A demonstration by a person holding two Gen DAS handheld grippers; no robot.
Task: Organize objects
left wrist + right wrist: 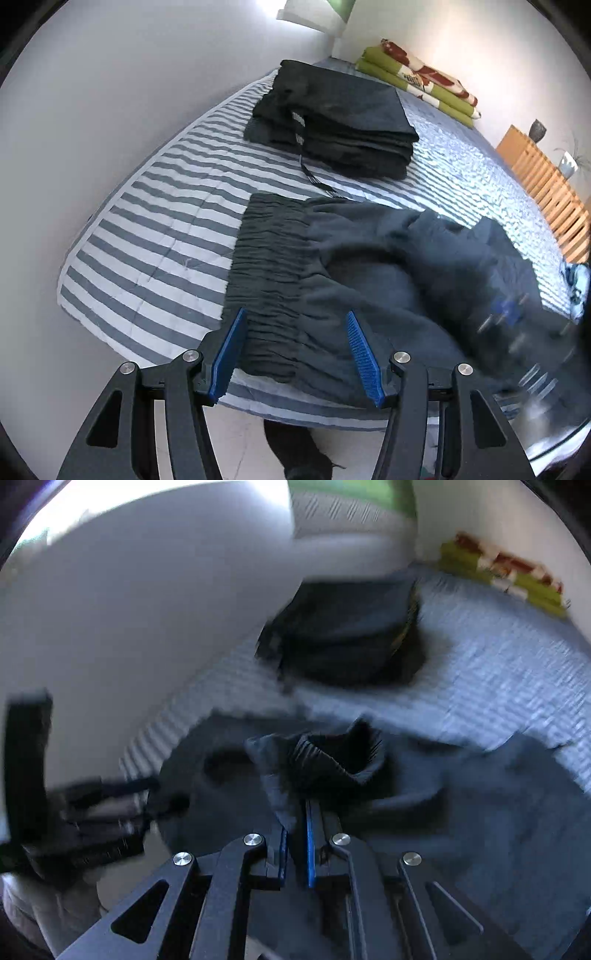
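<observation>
A home bedroom: striped bed [155, 236] (folded blanket [417, 81] at its head), wooden radiator cover [546, 184].

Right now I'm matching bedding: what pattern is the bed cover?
Grey and white stripes on the bed cover, clearest in the left wrist view.

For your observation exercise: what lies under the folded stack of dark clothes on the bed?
The folded stack rests on the striped bedcover, with a dark strap trailing from it. Anything beneath the stack is covered.
</observation>
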